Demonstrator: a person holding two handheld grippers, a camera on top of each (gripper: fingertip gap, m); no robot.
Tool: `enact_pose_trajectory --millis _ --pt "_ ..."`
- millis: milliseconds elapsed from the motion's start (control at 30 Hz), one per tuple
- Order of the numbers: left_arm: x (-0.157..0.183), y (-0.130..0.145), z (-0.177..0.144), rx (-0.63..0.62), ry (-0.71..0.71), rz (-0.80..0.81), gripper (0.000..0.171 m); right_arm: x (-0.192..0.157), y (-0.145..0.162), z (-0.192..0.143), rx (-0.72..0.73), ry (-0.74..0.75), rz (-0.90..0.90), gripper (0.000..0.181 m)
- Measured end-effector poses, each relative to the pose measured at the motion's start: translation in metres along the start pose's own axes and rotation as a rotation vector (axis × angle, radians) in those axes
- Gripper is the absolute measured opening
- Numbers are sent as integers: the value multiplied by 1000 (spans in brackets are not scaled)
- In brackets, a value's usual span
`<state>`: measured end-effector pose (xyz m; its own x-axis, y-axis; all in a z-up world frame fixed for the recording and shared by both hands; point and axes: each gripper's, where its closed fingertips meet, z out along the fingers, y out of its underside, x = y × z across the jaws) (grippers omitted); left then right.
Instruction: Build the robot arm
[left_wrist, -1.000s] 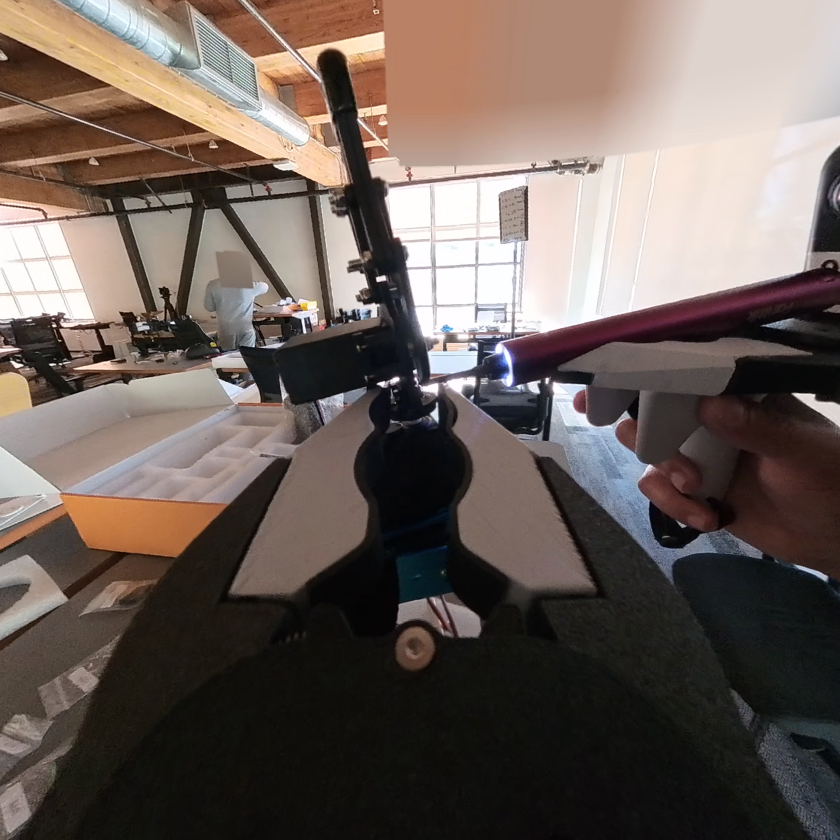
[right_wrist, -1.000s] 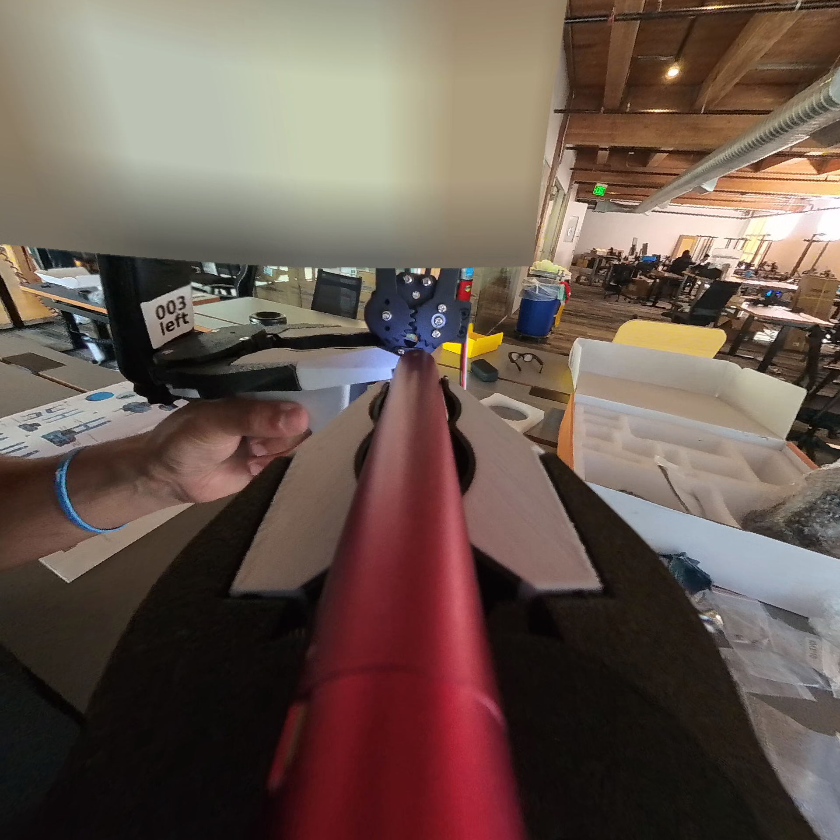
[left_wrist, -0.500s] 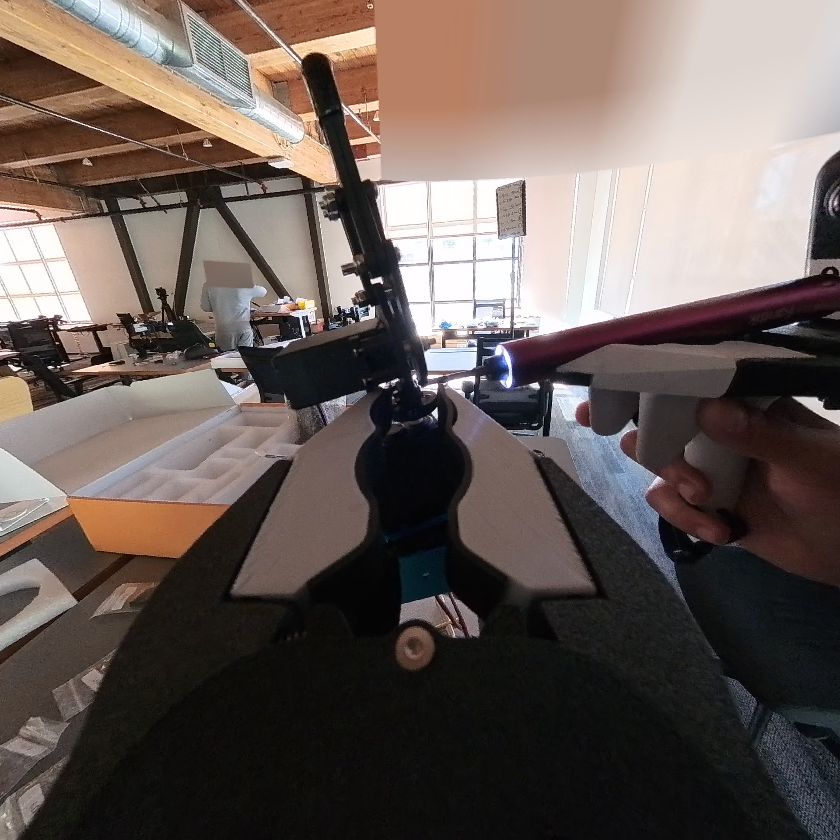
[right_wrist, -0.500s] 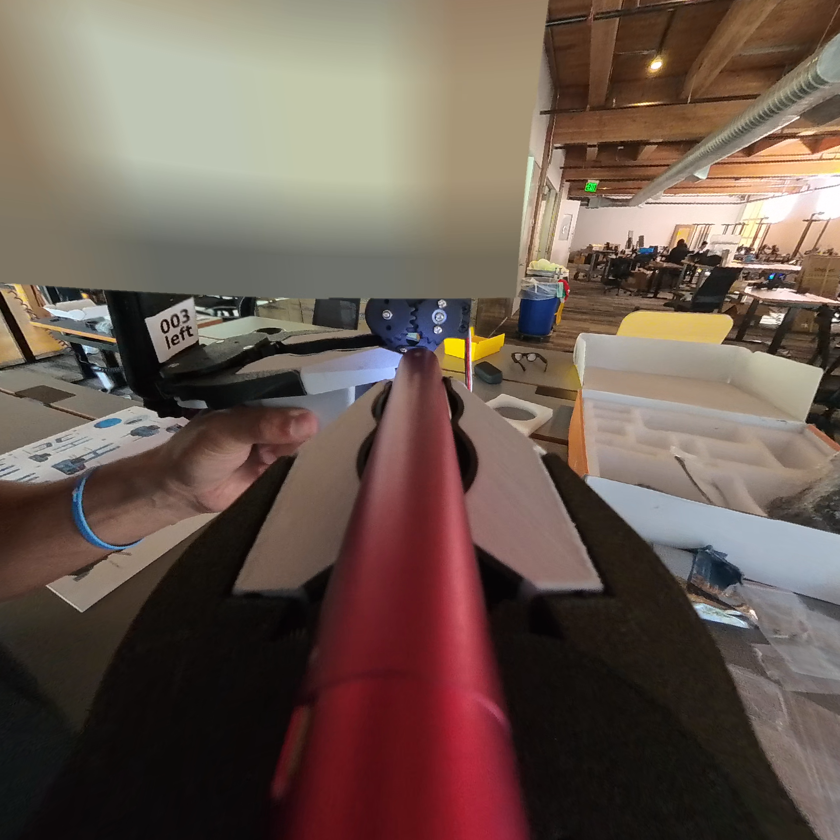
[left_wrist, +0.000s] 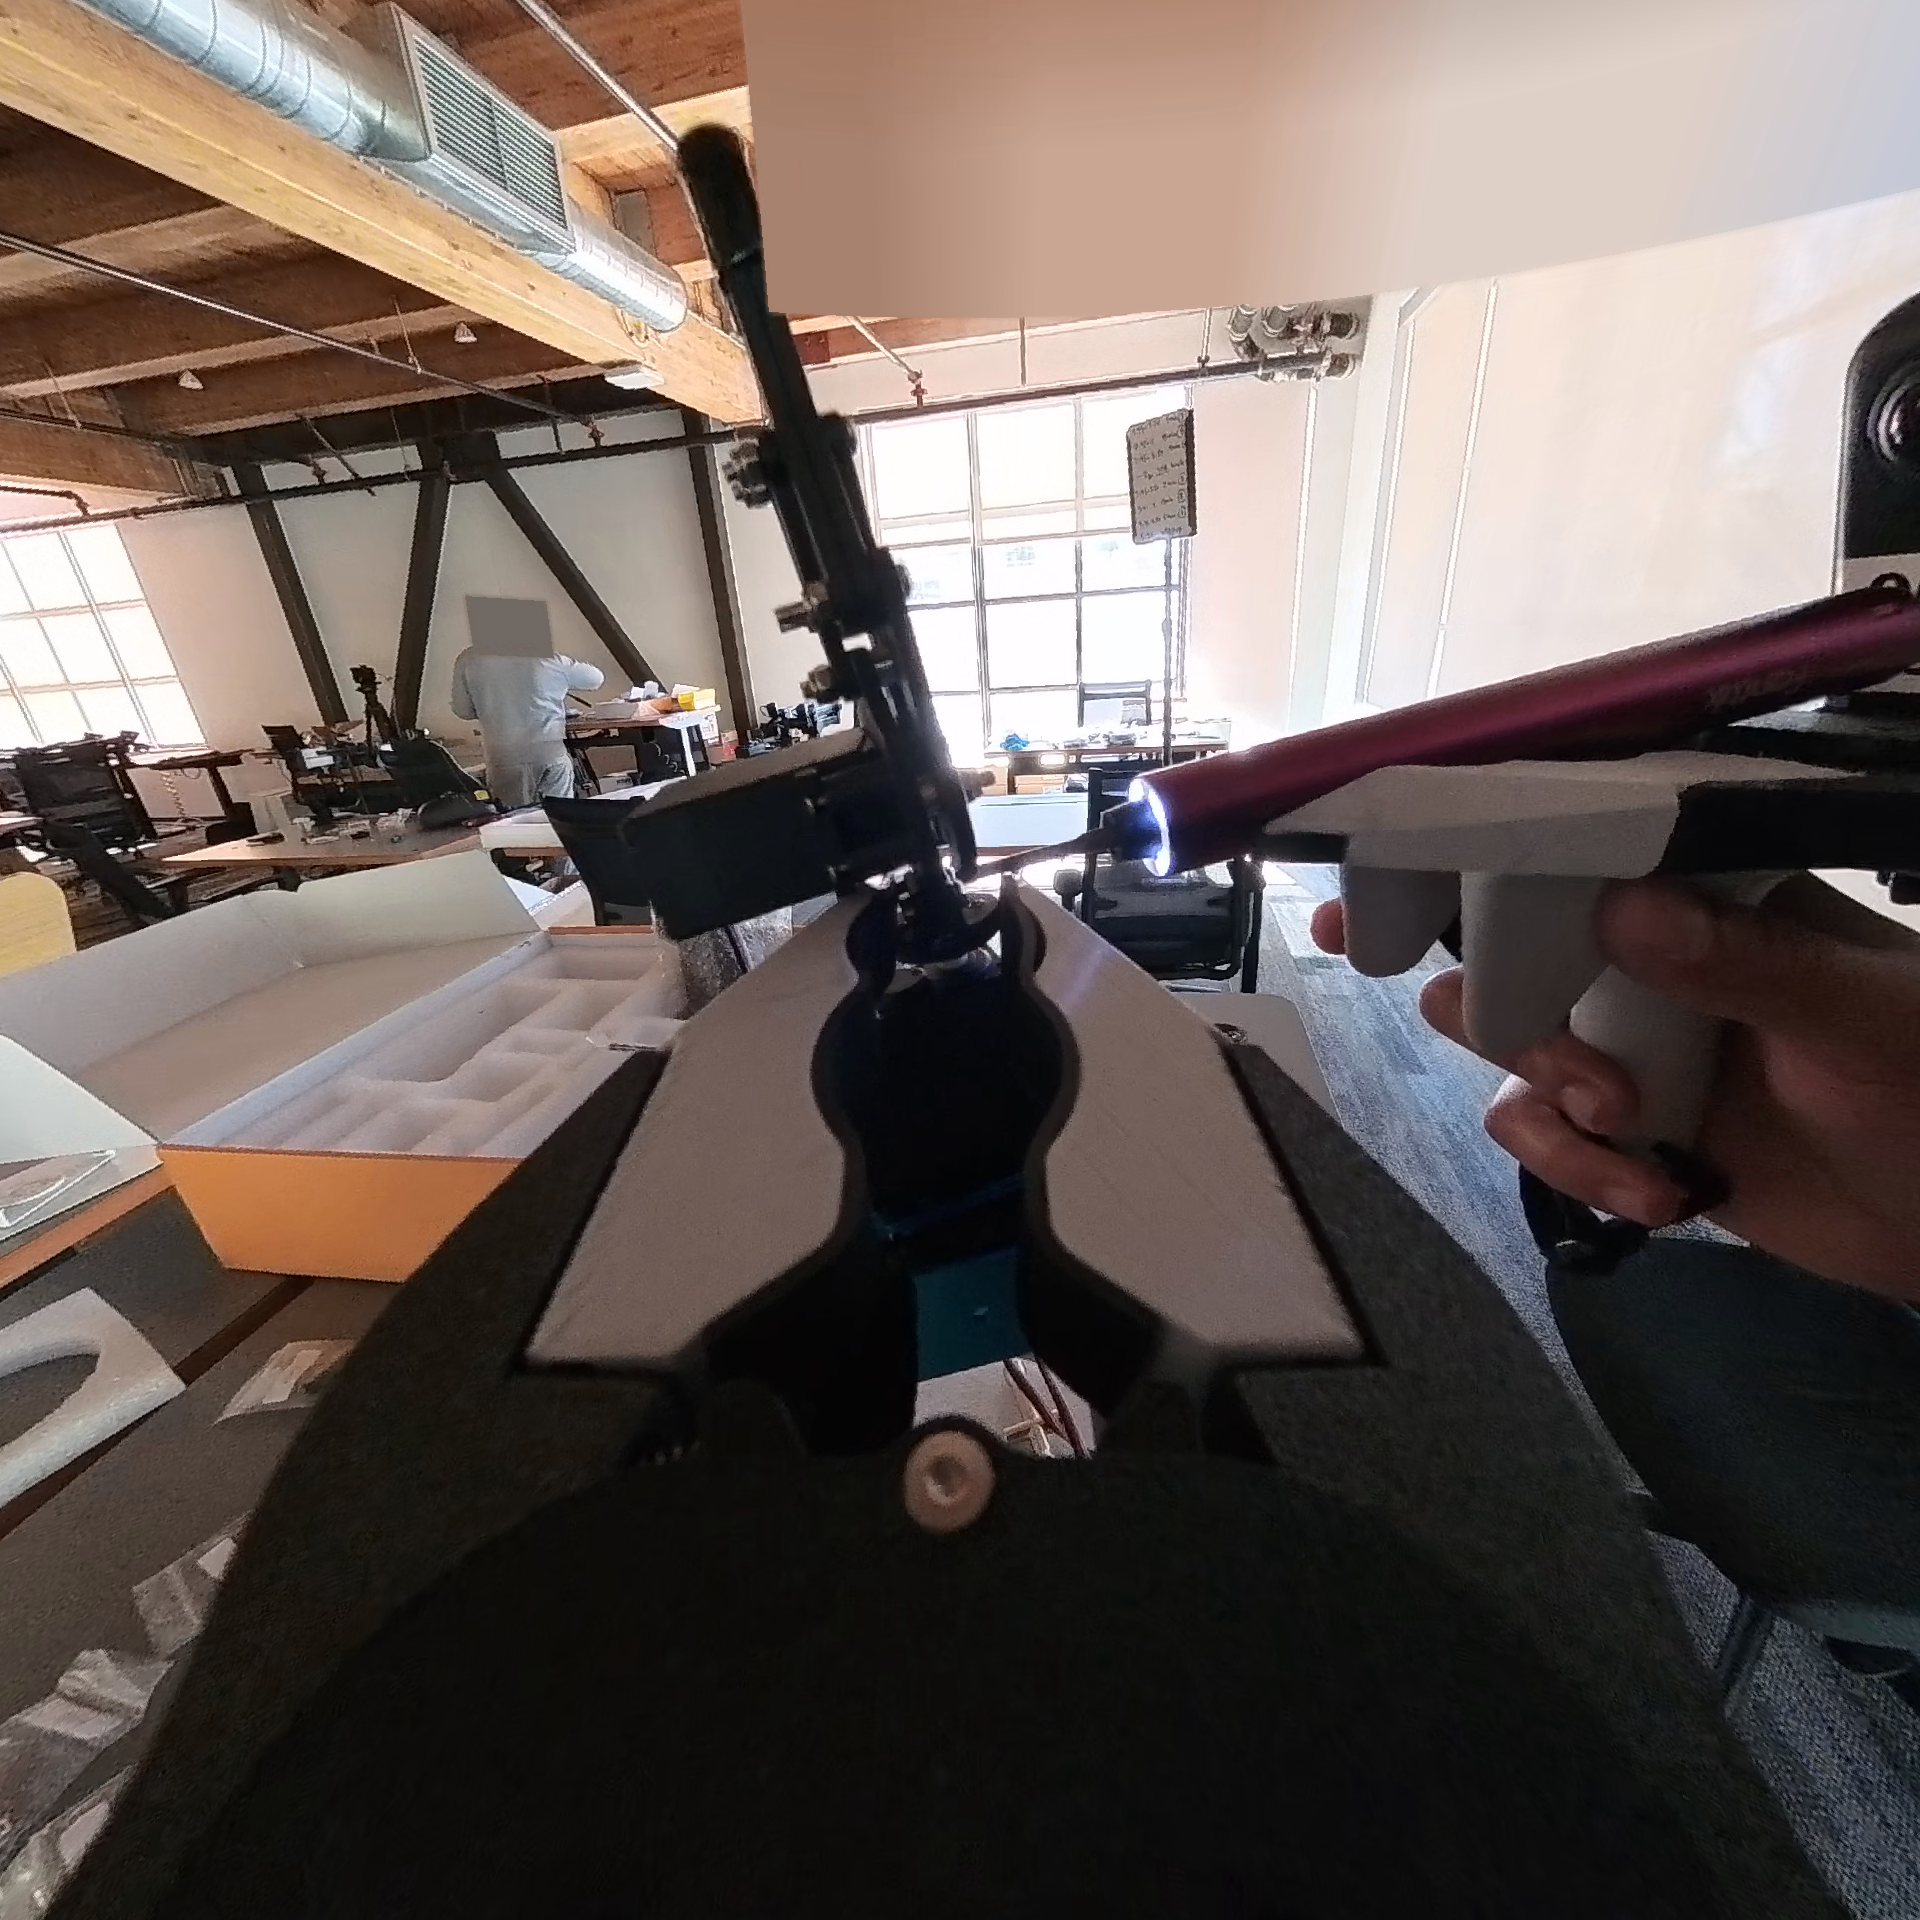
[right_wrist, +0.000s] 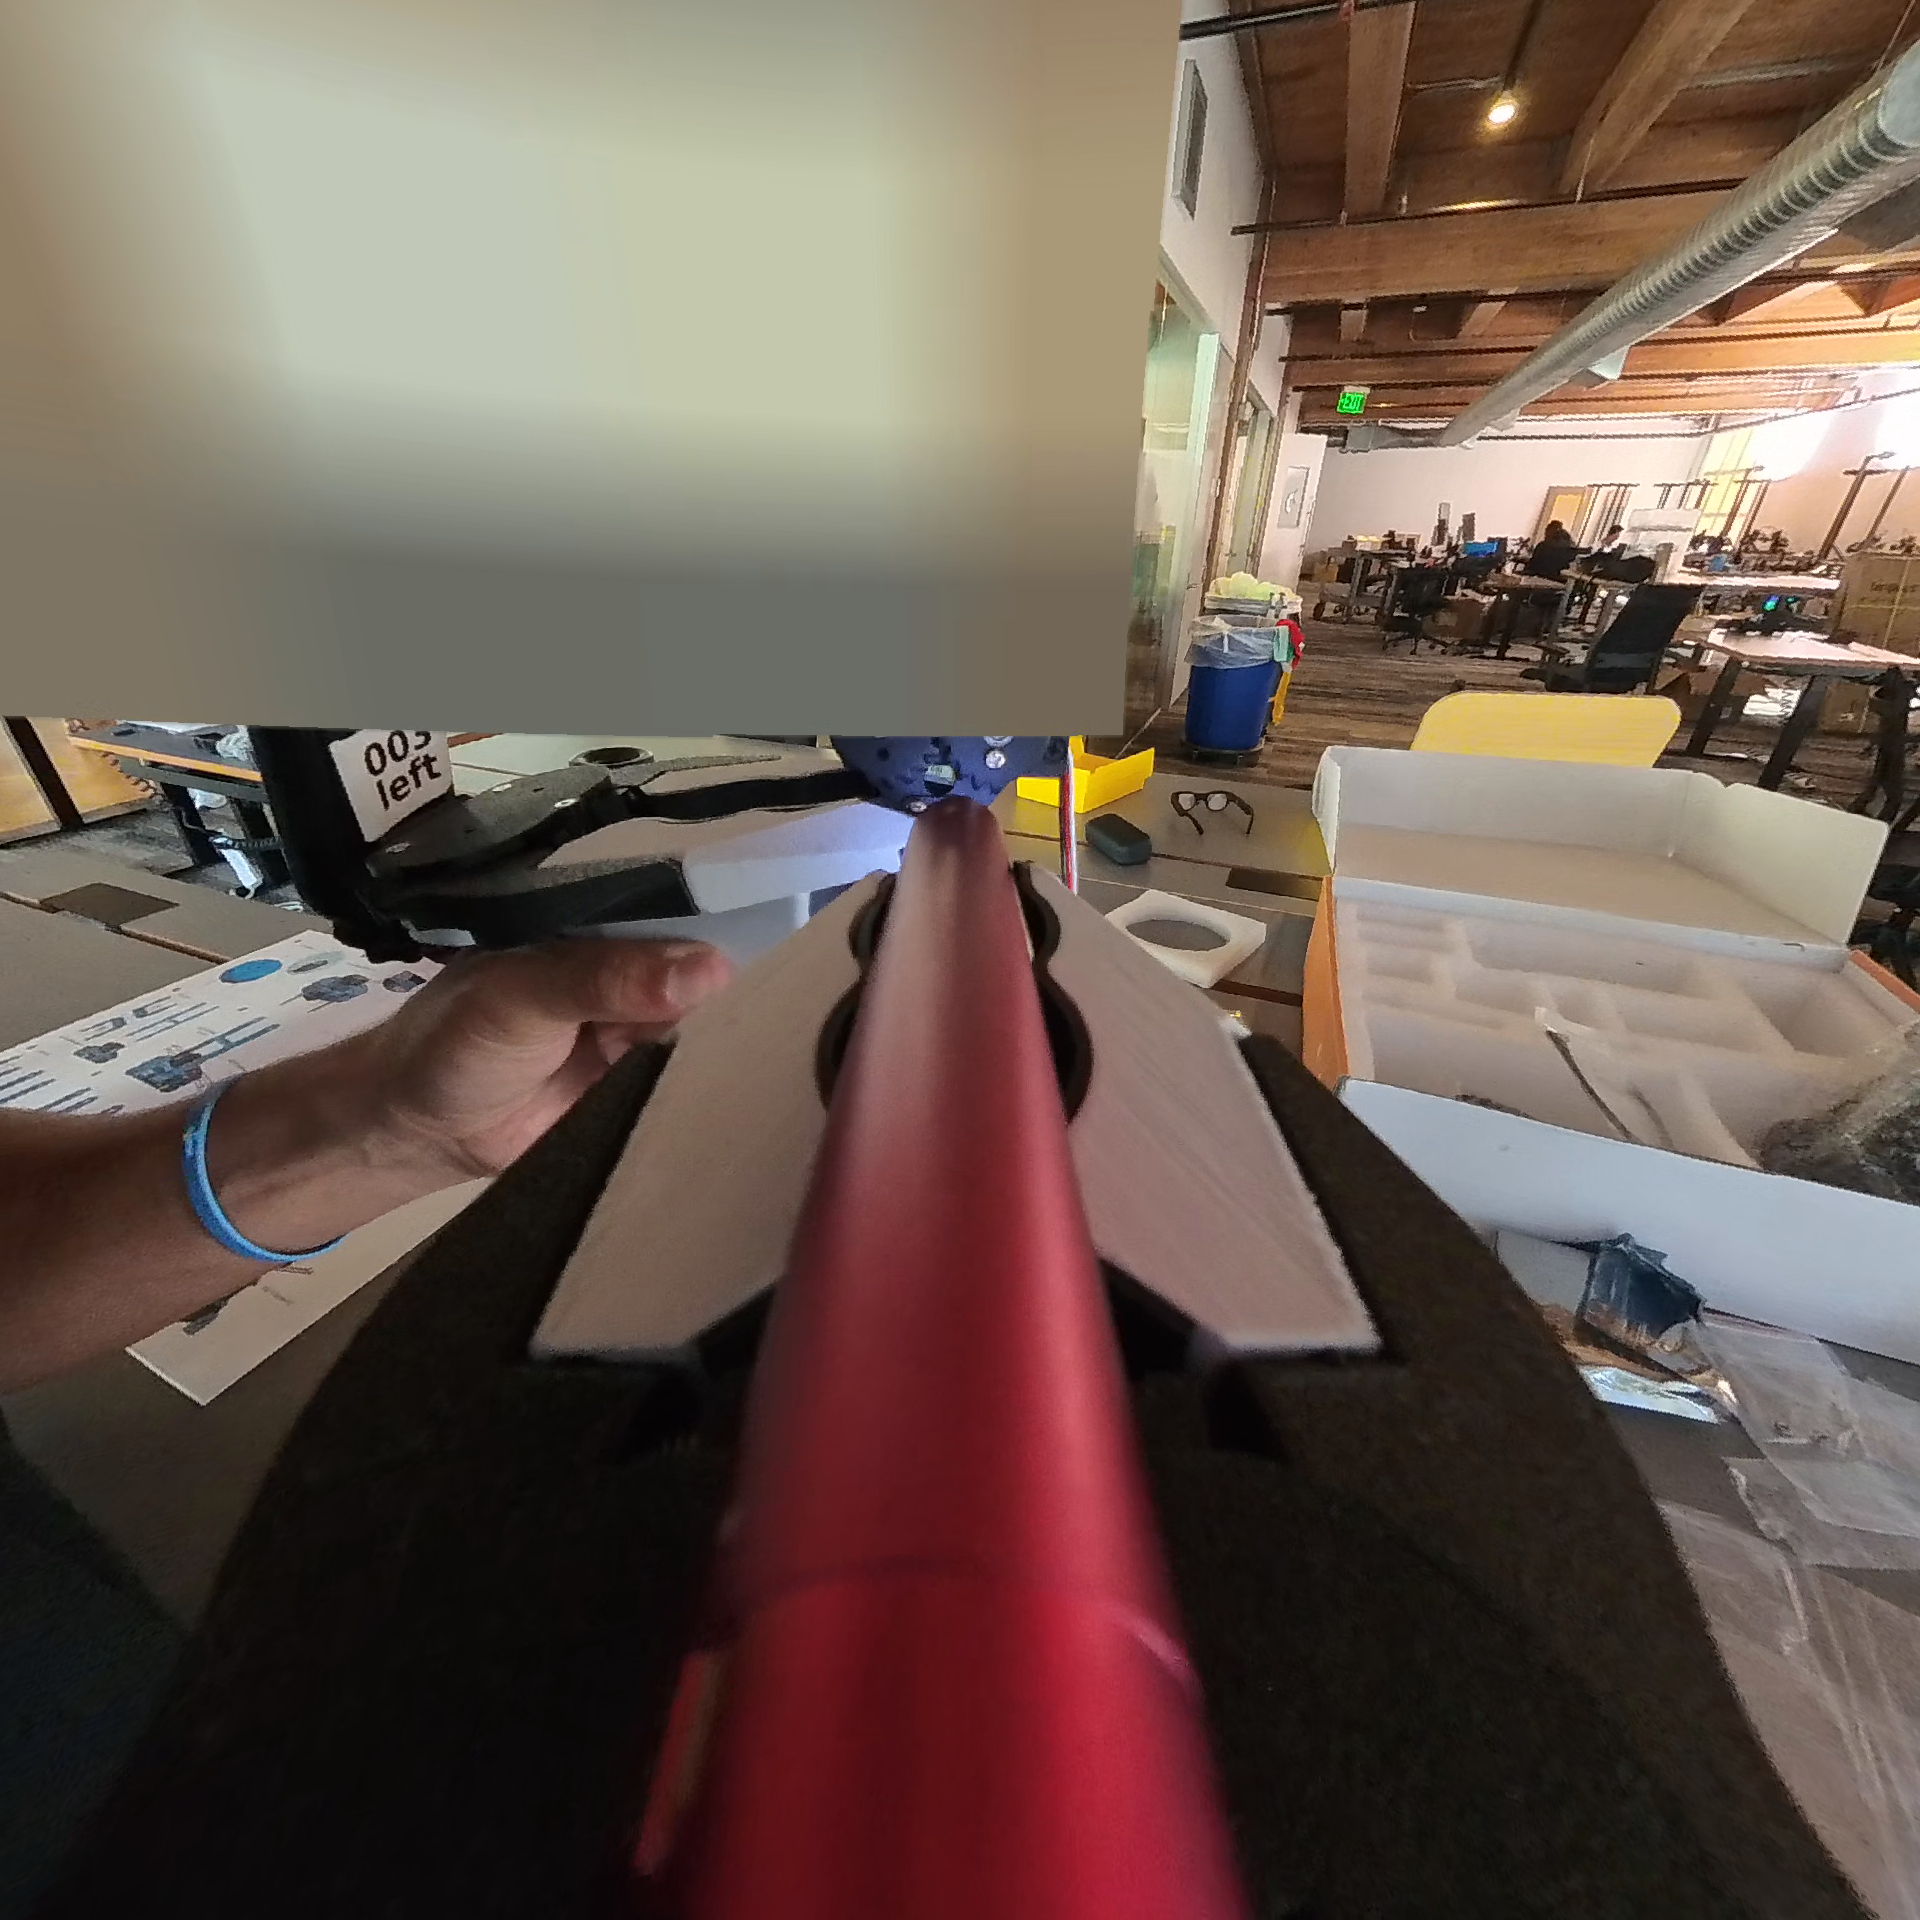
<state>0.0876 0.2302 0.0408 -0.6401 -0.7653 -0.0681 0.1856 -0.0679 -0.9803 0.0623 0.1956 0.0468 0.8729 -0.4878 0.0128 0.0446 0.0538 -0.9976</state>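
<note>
A grey worktop (right_wrist: 94, 940) fills the lower part of both views. On it, to the right in the right wrist view, lies an open box (right_wrist: 1600, 1226) with white walls, an orange side and a moulded white insert. A printed sheet (right_wrist: 166, 1049) with small blue drawings lies at the near left, and clear plastic bags (right_wrist: 1787, 1538) lie at the near right.

The left gripper (left_wrist: 948, 920) is held up above the worktop, its fingers closed on a small black and blue mechanical assembly (left_wrist: 831, 821). A thin black rod (left_wrist: 774, 416) stands up from that assembly, tilted to the left. In the right wrist view the same assembly shows as a dark blue toothed part (right_wrist: 940, 764) at the far end of the left gripper (right_wrist: 831, 831).

The right gripper (right_wrist: 951, 883) has its fingers clamped around a red electric screwdriver (right_wrist: 935, 1247), which runs forward along them. In the left wrist view the screwdriver (left_wrist: 1507, 727) comes in from the right, its tip light on and its thin bit touching the assembly just above the left gripper's fingertips.

A hand (left_wrist: 1714, 1101) grips the right gripper's white handle; another hand (right_wrist: 499, 1049) with a blue wristband (right_wrist: 223, 1195) holds the left one.

Farther off on the worktop lie a white foam ring (right_wrist: 1184, 930), a yellow bin (right_wrist: 1101, 774), a dark case (right_wrist: 1117, 836) and a pair of glasses (right_wrist: 1210, 805).
</note>
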Motion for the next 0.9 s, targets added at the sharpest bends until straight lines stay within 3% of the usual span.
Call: enact_pose_trajectory --millis 167,200,267,300,433,567,900 --pt "0 -1 -1 16 -20 -18 16 -1 1 1 -1 6 -24 22" --pt "-2 -1 -1 25 -29 -36 16 -2 2 3 5 8 -4 28" --pt "-4 -1 -2 36 -38 -55 16 -2 2 5 8 7 3 22" --pt "-4 -2 -2 34 -39 -43 16 -3 2 5 7 7 2 28" --pt "-4 -2 -3 36 -40 -47 16 -3 1 6 7 11 10 22" --pt "-3 -2 -2 23 -39 -13 16 -3 1 5 -11 7 -6 28" --pt "-3 -2 -4 14 -29 43 16 -4 0 5 -26 -5 -31 21"
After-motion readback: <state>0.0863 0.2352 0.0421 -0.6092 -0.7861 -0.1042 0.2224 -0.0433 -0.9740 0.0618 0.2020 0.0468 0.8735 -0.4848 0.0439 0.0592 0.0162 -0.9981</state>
